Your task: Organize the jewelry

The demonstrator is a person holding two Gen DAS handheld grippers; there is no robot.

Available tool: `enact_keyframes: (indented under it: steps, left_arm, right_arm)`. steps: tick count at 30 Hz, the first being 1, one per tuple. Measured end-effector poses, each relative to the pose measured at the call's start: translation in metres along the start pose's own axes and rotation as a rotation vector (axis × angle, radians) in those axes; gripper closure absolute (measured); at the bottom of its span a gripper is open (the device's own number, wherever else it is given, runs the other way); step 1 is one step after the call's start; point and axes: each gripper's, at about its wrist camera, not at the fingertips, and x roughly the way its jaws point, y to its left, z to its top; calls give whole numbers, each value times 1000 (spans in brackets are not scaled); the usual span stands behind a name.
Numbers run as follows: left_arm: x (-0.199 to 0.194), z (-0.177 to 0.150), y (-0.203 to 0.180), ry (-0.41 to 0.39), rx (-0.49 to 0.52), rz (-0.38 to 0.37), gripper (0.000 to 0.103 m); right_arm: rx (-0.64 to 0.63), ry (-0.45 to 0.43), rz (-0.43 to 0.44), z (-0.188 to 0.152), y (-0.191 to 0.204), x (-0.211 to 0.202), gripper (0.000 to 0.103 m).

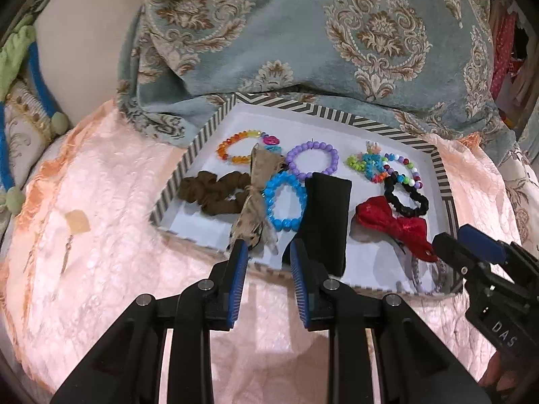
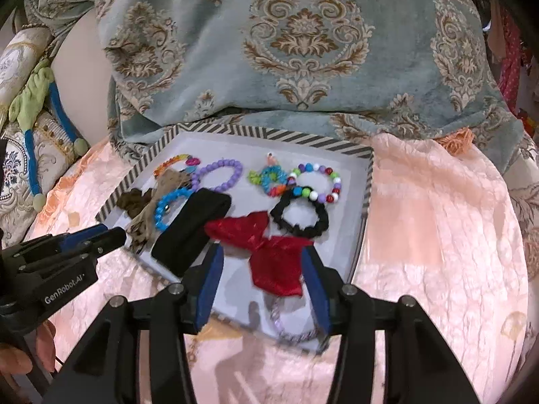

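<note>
A white tray with a striped rim (image 1: 198, 138) (image 2: 365, 198) lies on a pink cloth and holds jewelry and hair pieces: an orange bead bracelet (image 1: 235, 148), a purple one (image 1: 313, 160) (image 2: 219, 175), a blue one (image 1: 284, 202) (image 2: 168, 207), a multicolour one (image 2: 316, 180), a brown scrunchie (image 1: 212, 192), a black scrunchie (image 1: 406, 197) (image 2: 299, 215), a black pouch (image 1: 325, 215) (image 2: 192, 229) and a red bow (image 1: 392, 225) (image 2: 269, 252). My left gripper (image 1: 267, 252) is open and empty at the tray's near edge. My right gripper (image 2: 262, 269) is open around the red bow, not gripping it.
A beige ribbon bow (image 1: 256, 198) lies across the tray's left half. A purple hairband (image 2: 293, 326) lies at the tray's near corner. A blue-grey patterned cushion (image 2: 286, 50) rises behind the tray. Pink crinkled cloth (image 2: 438, 235) surrounds it.
</note>
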Motion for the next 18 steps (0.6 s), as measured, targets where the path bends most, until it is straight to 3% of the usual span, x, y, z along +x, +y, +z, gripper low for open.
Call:
enact_keyframes:
  steps: [18]
  left_arm:
    - [-52,-21,2,-89,19,74,93]
  right_arm:
    - [-8,-37,-19,-21,29,-43,46]
